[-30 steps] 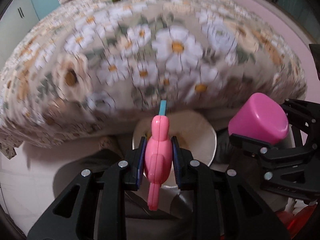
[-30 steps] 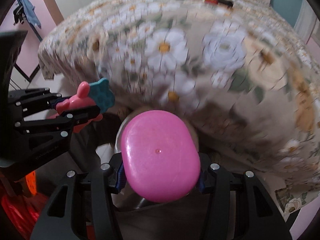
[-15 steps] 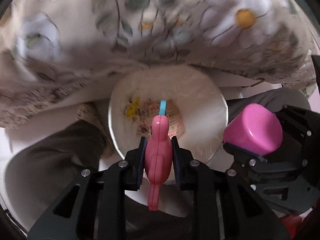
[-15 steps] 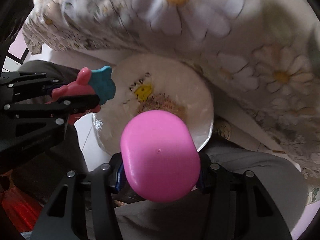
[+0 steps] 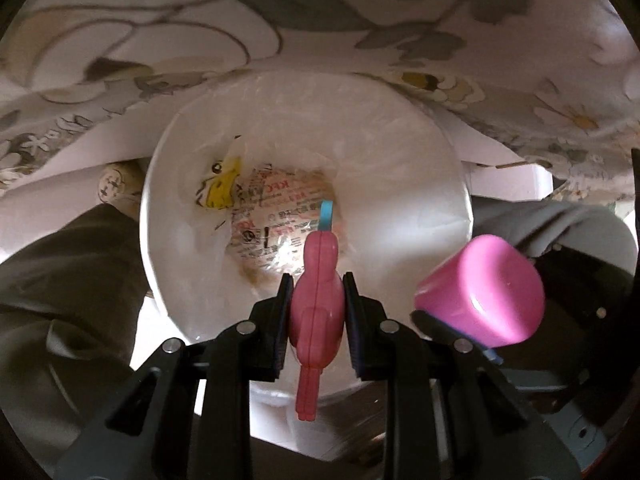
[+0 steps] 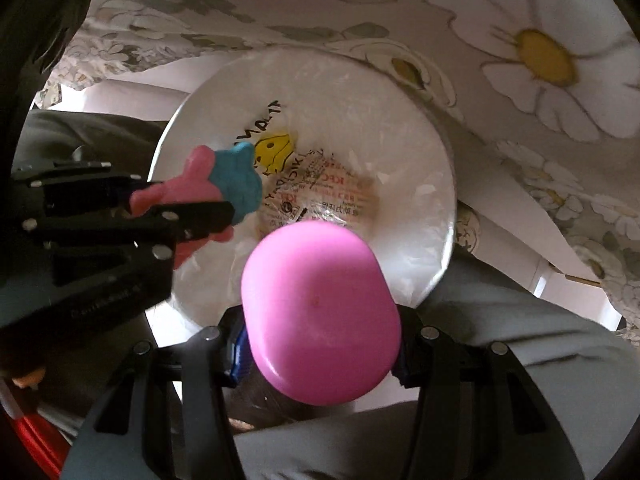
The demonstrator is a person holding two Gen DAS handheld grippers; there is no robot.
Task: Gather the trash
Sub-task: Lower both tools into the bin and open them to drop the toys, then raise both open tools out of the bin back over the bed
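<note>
I have one flowered bedspread (image 5: 120,40) hanging across the top of both views, and below it one white bin (image 5: 440,184) lined with a clear bag, with printed wrappers (image 5: 276,224) lying at the bottom. The step in hand, as I judge it, is the drop. The right hand-held gripper (image 6: 320,340) is partly closed on one pink cap (image 6: 320,312), held over the bin's near rim. The left hand-held gripper (image 5: 316,312) is clamped tight on one pink and blue flat toy (image 5: 316,304), over the opening. Next I would ease each pair of jaws apart so both pieces fall inside, shifting the cap further over the opening first.
</note>
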